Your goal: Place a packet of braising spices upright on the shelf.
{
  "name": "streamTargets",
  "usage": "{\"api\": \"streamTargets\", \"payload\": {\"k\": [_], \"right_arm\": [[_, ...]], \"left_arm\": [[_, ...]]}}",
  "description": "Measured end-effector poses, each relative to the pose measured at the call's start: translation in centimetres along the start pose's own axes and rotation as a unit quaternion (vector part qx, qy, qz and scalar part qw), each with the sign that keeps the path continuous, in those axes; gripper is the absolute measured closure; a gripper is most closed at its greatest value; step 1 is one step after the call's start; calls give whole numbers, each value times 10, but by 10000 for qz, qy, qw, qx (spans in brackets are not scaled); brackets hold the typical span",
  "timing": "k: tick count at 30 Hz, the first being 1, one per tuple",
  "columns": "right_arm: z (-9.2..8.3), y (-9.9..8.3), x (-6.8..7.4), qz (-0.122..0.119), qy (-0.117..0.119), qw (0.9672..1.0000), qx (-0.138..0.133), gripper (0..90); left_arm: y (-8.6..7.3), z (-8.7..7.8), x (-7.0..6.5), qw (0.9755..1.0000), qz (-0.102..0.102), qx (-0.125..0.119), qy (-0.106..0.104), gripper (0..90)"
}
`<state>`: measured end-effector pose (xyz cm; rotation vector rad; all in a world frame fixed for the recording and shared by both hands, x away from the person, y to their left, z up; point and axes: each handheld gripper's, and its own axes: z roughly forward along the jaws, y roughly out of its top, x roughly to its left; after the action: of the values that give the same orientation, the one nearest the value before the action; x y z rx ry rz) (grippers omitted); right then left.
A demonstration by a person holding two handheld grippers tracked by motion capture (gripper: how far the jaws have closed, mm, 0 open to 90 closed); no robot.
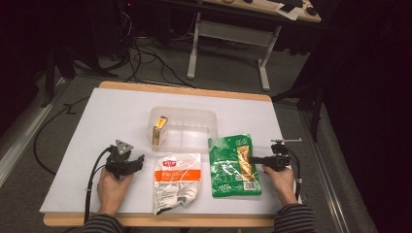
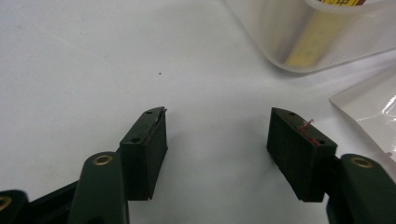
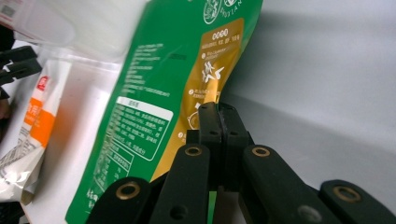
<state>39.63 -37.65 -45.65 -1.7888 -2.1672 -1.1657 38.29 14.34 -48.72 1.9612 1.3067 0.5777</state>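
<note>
The right gripper has its 2 black jaws pressed together on the right edge of a flat green foil pouch with a gold panel and white print. In the right gripper view the pads meet with only the thin edge of that pouch pinched between them, and the pouch rises a little off the surface at that side. The pouch itself lies on the white table top, right of centre, its upper left corner just against the clear plastic tub behind it.

The left gripper rests low over the table near the front left, its jaws standing well apart with bare white surface between them. In the left gripper view the 2 pads hold nothing, and the rounded corner of the tub sits just ahead to the right.

Between the 2 grippers lies a white plastic bag with an orange band and red logo, lengthwise toward the front edge, just beside the green pouch but apart from it. Inside the tub, against its left wall, stands 1 small yellow and brown carton.

A hand holds each gripper, with striped sleeves showing at the near edge of the table.
</note>
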Motion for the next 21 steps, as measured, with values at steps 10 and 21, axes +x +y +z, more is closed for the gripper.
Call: {"api": "streamTargets", "payload": {"k": [10,21], "right_arm": [[-30,2,21,-496,-39,9975,-494,900],[-53,12,48,-1151,-419,9874,-1005,900]], "left_arm": [[0,0,0,10000,2,1,0,385],[0,0,0,10000,-1,0,-1,385]]}}
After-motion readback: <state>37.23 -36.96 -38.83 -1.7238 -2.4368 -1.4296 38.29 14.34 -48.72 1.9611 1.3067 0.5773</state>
